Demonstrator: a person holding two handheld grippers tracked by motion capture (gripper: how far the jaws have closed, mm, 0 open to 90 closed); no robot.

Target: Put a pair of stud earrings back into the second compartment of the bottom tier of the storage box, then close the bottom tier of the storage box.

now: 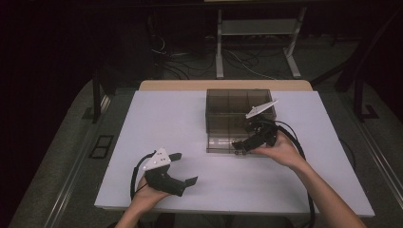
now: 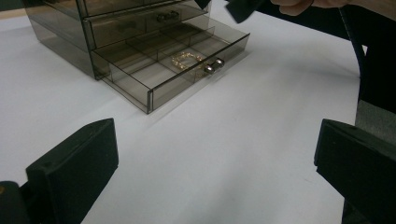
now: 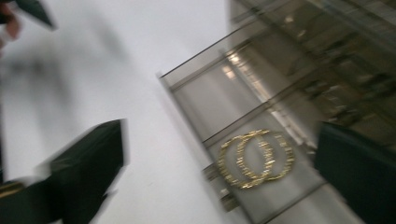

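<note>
My left tool (image 1: 183, 168) rests low at the lower left of the high view, on the white surface (image 1: 180, 118), its jaws spread wide with nothing between them. From its own view the two black jaws stand at the bottom corners, with bare surface between.

My right tool (image 1: 242, 145) sits right of centre in the high view, at the front of the smoky clear drawer box (image 1: 223, 102). Its jaws are apart and hold nothing; in the right gripper view, which is blurred, they flank the pulled-out bottom drawer (image 2: 159, 70).

Two gold rings (image 3: 256, 158) lie overlapping in one compartment of that drawer, just behind its front wall. In the left gripper view they show as a pale gold loop near the drawer's small metal knob (image 2: 214, 66), in the upper middle of the frame.
</note>
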